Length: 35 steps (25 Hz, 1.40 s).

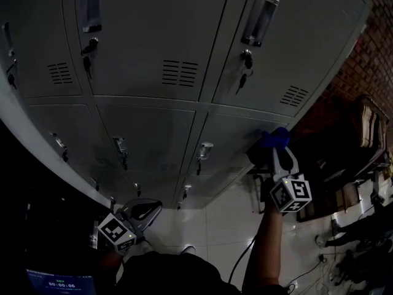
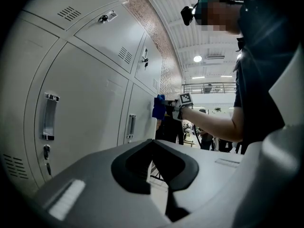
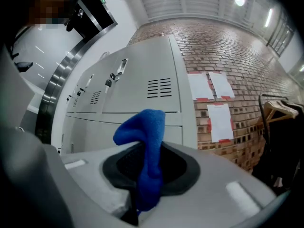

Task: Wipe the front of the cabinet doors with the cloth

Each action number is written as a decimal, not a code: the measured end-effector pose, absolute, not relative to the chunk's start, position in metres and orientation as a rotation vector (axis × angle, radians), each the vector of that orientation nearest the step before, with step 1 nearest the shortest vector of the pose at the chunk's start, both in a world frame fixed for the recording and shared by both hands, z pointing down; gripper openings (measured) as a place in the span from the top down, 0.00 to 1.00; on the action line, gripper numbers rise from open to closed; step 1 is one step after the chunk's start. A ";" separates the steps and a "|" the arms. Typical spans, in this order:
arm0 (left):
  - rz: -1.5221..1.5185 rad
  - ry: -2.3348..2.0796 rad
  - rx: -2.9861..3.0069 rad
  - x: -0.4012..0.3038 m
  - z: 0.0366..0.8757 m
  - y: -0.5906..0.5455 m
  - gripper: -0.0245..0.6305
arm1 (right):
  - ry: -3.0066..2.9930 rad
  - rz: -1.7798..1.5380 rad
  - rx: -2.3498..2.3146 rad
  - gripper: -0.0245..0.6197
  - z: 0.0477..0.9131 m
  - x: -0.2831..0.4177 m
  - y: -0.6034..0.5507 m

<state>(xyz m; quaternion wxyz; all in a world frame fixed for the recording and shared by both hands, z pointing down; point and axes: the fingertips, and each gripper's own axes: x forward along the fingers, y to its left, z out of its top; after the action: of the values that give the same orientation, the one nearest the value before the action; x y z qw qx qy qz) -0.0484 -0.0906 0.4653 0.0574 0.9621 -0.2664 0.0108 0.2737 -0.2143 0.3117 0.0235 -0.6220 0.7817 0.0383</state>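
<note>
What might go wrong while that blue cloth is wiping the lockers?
The blue cloth is pinched only by one bunched strip in the right gripper, so it might slip out while rubbing. Keys hang from the door locks, and the cloth may well snag one.

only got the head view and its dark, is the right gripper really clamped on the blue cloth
Observer: Yes. In the right gripper view the blue cloth runs down between the jaws of the right gripper, shut on it, with a tuft standing above them.
Operator: left one holding anything
Observer: No. The left gripper view shows the left gripper with its jaws together and nothing between them.
Operator: anything on the wall past the end cabinet
Observer: Three sheets of paper, taped to the brick wall beside it.
</note>
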 end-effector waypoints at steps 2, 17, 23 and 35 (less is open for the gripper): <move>0.032 -0.808 2.916 -0.051 0.467 -0.089 0.96 | 2.470 0.124 -1.858 0.85 0.314 0.249 -0.210; 0.019 -0.886 2.882 -0.084 0.470 -0.077 0.96 | 2.822 0.078 -1.490 0.85 0.364 0.086 -0.243; 0.031 -0.932 2.860 -0.099 0.472 -0.073 0.96 | 2.808 -0.011 -1.482 0.85 0.372 0.081 -0.259; 0.024 -0.896 2.867 -0.083 0.470 -0.078 0.96 | 2.777 -0.017 -1.605 0.85 0.379 0.132 -0.260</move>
<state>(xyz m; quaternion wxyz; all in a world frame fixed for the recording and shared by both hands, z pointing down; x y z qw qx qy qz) -0.0829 -0.0781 0.4705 0.0688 0.9522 -0.2974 0.0079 0.1317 -0.2600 0.3792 -0.0330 -0.5001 0.8653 -0.0054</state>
